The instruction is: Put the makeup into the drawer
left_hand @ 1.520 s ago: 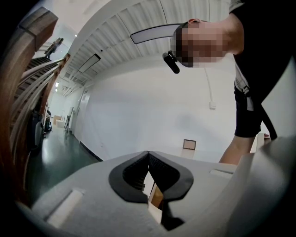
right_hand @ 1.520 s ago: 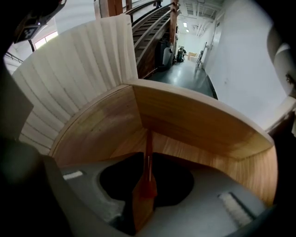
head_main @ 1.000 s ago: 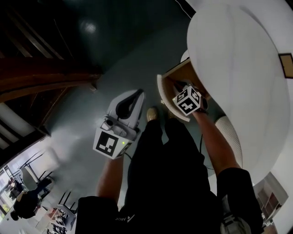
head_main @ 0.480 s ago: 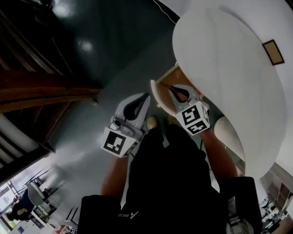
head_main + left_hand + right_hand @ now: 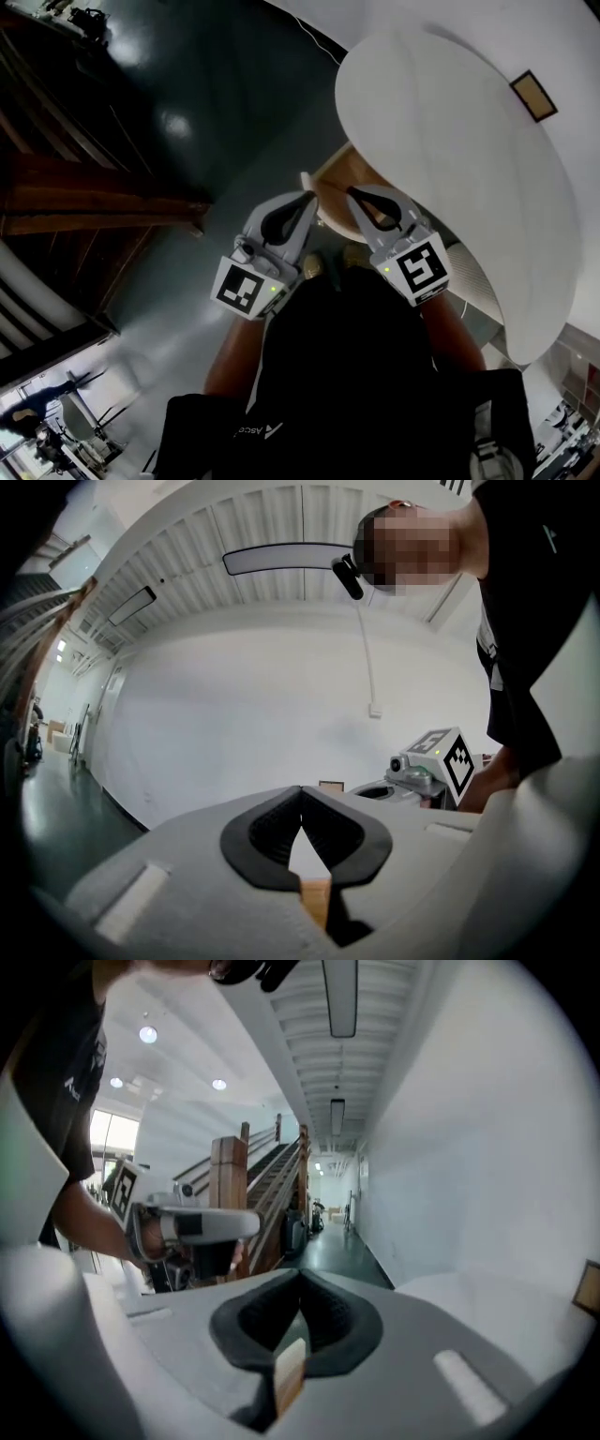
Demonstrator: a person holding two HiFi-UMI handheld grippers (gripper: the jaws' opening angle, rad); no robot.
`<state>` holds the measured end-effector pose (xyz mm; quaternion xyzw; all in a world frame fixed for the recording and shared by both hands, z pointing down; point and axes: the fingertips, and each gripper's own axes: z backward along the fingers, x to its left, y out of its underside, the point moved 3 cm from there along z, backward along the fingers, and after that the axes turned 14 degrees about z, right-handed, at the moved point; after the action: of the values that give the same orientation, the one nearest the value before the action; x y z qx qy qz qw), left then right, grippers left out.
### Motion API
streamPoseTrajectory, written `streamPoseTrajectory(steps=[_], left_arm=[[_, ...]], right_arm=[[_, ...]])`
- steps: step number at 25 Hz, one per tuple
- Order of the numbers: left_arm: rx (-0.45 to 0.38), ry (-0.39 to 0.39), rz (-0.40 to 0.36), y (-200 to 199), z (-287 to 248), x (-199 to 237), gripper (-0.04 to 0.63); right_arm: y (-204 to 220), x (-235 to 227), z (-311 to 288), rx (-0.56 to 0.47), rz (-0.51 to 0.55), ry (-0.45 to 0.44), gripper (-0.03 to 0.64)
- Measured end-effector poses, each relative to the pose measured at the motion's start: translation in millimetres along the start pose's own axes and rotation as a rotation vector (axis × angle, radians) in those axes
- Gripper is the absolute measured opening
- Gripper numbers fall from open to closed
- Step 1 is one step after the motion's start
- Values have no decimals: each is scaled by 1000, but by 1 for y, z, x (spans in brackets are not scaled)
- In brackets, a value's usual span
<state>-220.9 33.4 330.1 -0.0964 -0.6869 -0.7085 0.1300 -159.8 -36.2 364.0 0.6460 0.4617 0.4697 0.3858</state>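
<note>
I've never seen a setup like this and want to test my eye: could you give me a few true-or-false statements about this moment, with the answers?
1. The left tongs are shut with nothing between them. True.
2. The right tongs grip a piece of makeup. False: they are shut and empty.
3. A small brown square lies on the white table. True.
4. The wooden drawer is pushed fully in. False: it stands pulled out from under the table.
5. The person holds only one pair of tongs. False: both pairs are held up, side by side near the drawer.
</note>
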Motion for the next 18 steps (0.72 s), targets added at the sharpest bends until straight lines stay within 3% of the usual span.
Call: streamPoseTrajectory(steps=[3, 6, 11, 18], left_arm=[[-14, 35, -7, -11, 1, -14, 11], [-81, 74, -37, -25, 2, -24, 11], [-30, 81, -36, -31, 8, -35, 11], [-79, 91, -43, -38, 8, -40, 11]], right_arm=[[-32, 1, 18, -124, -26, 23, 3], [-51, 7, 31, -194, 3, 28, 3], [-63, 17, 46, -266, -1, 36, 3], [-65, 6, 65, -347, -71, 58, 3]])
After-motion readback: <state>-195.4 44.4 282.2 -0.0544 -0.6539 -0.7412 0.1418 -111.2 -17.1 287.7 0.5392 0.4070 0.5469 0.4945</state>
